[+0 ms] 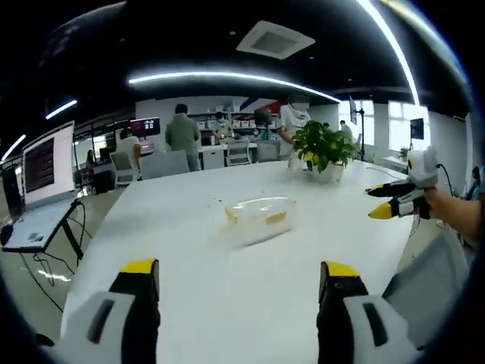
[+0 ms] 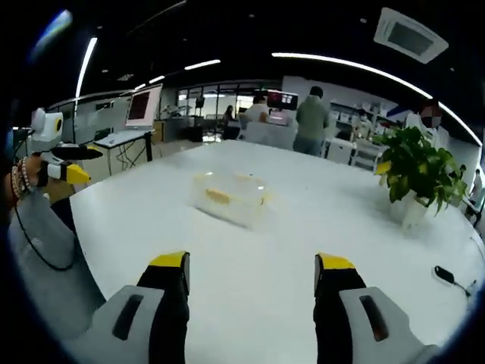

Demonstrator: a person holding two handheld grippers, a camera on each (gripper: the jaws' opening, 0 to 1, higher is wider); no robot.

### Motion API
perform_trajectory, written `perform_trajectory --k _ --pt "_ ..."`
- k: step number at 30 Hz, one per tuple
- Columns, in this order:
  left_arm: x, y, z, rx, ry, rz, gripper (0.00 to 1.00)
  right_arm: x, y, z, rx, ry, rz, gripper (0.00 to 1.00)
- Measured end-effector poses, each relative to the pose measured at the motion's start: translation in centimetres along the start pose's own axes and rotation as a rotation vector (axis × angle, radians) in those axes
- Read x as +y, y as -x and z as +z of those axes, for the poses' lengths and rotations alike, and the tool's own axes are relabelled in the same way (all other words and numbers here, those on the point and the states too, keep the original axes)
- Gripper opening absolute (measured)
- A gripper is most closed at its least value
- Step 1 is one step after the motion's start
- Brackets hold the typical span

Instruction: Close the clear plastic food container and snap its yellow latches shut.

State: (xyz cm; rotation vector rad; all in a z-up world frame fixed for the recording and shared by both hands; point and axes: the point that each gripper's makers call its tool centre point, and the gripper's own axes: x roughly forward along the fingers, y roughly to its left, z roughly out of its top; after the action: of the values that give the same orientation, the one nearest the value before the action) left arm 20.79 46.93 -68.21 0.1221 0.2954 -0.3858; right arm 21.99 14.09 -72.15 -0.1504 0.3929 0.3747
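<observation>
Room: an open office with dark ceiling and long strip lights; several people stand at desks in the background.
Table (image 1: pixel 227 303): large, white, rounded; both grippers hover above its near edges from opposite sides.
Laptop (image 1: pixel 38 197): open on a stand just off the table's edge in the left gripper view, screen lit.
Plant (image 2: pixel 417 171): leafy green, in a white pot, on the table well apart from the container.
Container (image 1: pixel 260 218): clear plastic box with yellow latches, resting alone near the middle of the table; nothing touches it. Whether the lid is fully seated, I cannot tell.
Left gripper (image 1: pixel 241 284): held level over the table, aimed at the container, yellow-tipped jaws spread wide with nothing between them.
Right gripper (image 2: pixel 252 277): likewise held low and pointed at the container, jaws wide apart, gripping nothing; in the left gripper view it shows at the right edge, held by a hand (image 1: pixel 447 205).
Small black object (image 2: pixel 445 276): lies on the table beyond the plant, too small to identify.
</observation>
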Motion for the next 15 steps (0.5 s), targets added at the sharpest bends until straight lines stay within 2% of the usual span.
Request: perform_trajectory --k 4,5,7,9,10,13,14,15 --pt "0.3 2.3 -0.6 -0.005 0.021 0.010 0.82 1.0 1.6 -0.3 -0.020 -0.021 -0.007 0.64" --pt "0.5 2.7 -0.3 -0.011 0.021 0.020 0.81 1.2 1.9 -0.3 -0.026 -0.032 -0.005 0.64" --pt "0.8 3.6 1.2 -0.076 -0.014 0.044 0.81 1.8 2.6 -0.3 -0.042 -0.048 -0.008 0.64" --pt "1.0 4.2 1.4 -0.119 -0.066 0.058 0.81 2.5 2.9 -0.3 -0.059 -0.054 -0.009 0.63" --pt "1.1 4.3 0.8 -0.107 -0.079 0.065 0.80 2.9 3.0 -0.4 -0.063 -0.054 -0.015 0.63" --pt "2.3 4.5 -2.8 0.003 -0.074 0.108 0.79 3.9 3.0 -1.0 -0.056 -0.044 -0.004 0.63" --pt "2.5 4.6 -3.6 0.026 -0.081 0.113 0.78 4.5 3.0 -1.4 -0.049 -0.038 0.016 0.63" --pt "2.7 4.7 -4.3 0.024 -0.071 0.118 0.76 4.7 2.9 -1.7 -0.038 -0.026 0.019 0.63"
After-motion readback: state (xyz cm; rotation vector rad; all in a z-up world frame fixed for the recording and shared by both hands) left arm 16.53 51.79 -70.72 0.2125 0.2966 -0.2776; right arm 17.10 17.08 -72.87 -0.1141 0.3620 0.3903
